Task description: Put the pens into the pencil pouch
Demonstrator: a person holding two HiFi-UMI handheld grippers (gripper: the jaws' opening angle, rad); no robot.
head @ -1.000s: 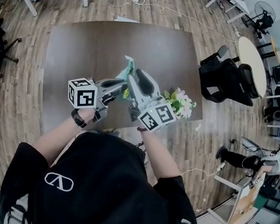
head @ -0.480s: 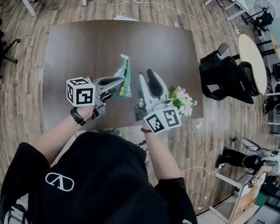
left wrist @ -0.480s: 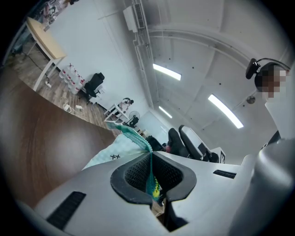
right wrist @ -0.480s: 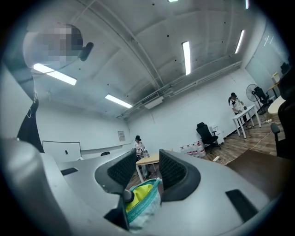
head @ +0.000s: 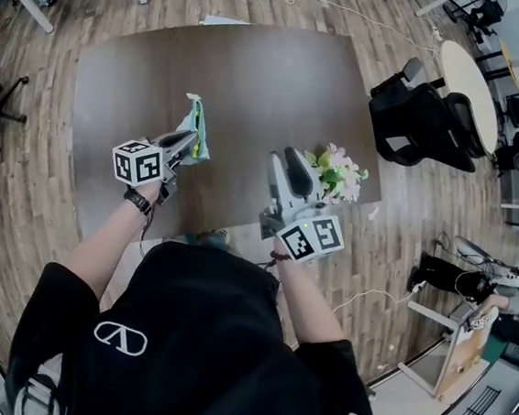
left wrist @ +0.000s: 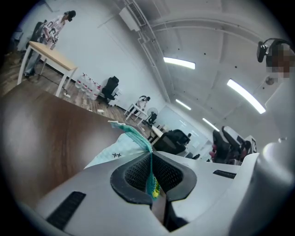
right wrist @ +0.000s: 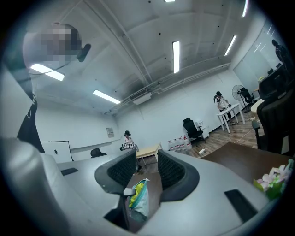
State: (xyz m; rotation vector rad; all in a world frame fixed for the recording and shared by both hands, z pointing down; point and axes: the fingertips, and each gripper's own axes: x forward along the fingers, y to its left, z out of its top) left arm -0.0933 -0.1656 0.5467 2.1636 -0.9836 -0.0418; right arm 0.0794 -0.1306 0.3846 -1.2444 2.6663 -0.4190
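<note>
A teal pencil pouch hangs from my left gripper, over the left half of the dark brown table. In the left gripper view the jaws are shut on the pouch's zipper edge, and something yellow-green shows at the pinch. My right gripper is held to the right of the pouch and apart from it. It is open, with nothing between its fingers. In the right gripper view the pouch appears beyond the open jaws, with yellow-green things in its mouth. No loose pens show on the table.
A bunch of pink and white flowers lies at the table's right edge, close to my right gripper. Black office chairs and a round table stand to the right. The floor is wood planks with cables.
My left gripper has carried the pouch left and lower, towards the table top. My right gripper has drawn away to the right, so the two grippers now stand apart.
</note>
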